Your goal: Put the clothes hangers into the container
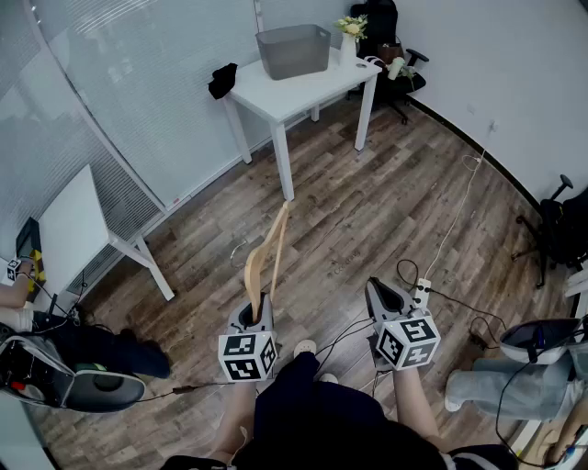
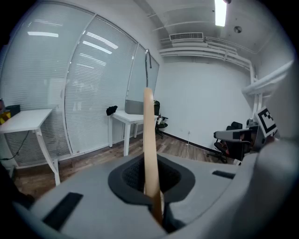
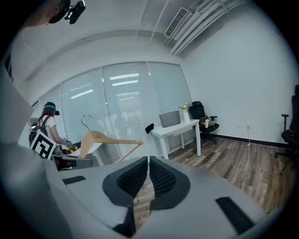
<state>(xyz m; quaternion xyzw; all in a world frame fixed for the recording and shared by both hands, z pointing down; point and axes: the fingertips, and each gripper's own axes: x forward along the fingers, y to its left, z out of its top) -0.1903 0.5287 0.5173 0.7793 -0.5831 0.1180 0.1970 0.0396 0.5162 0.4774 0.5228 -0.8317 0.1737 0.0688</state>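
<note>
A wooden clothes hanger (image 1: 266, 254) with a metal hook stands up from my left gripper (image 1: 255, 310), which is shut on its lower end. In the left gripper view the hanger (image 2: 148, 140) shows edge-on, pinched between the jaws of that gripper (image 2: 153, 189). My right gripper (image 1: 375, 290) is held beside it on the right, shut with nothing in it; its pads (image 3: 161, 177) nearly touch. The grey container (image 1: 294, 50) sits on a white table (image 1: 276, 92) far across the room. From the right gripper view I see the hanger (image 3: 103, 139) to the left and the container (image 3: 169, 119) ahead.
A black cloth (image 1: 221, 80) lies on the table's left corner, a flower vase (image 1: 350, 27) on its right. An office chair (image 1: 397, 64) stands behind it. A second white table (image 1: 73, 229) stands at the left. A power strip (image 1: 421, 292) and cables lie on the wood floor.
</note>
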